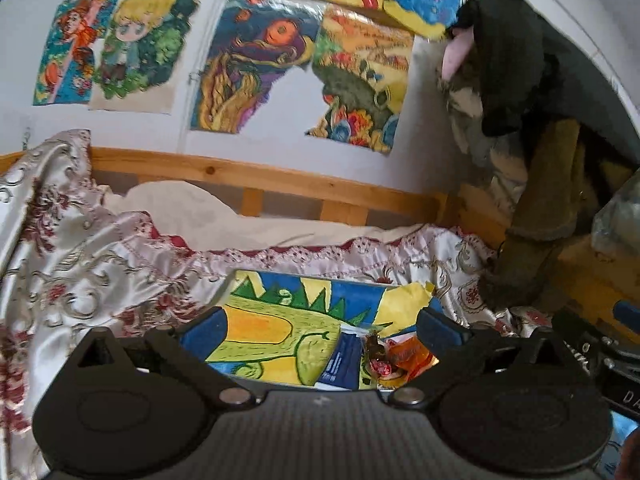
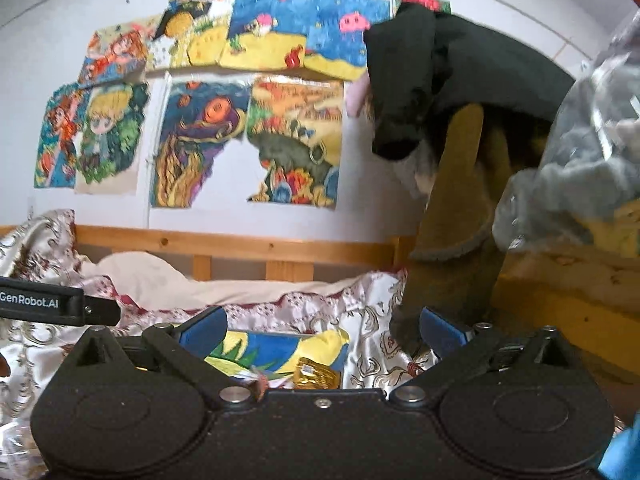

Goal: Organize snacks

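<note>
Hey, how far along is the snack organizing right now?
Done: snack packets sit gathered on the colourful drawing, with a gold packet there too. In hand: nothing; left gripper and right gripper are open and empty. What is left I cannot tell.

Bright children's drawings (image 1: 256,64) cover a white wall (image 1: 280,144) above a pine bed rail (image 1: 256,178); a floral satin bedspread (image 1: 80,248) lies rumpled, dark clothes (image 2: 440,80) hanging nearby.

A child's bedroom at home is showing: a wooden bed frame (image 1: 256,172), a floral bedspread (image 1: 100,256), crayon drawings (image 2: 208,136) covering the wall.
</note>
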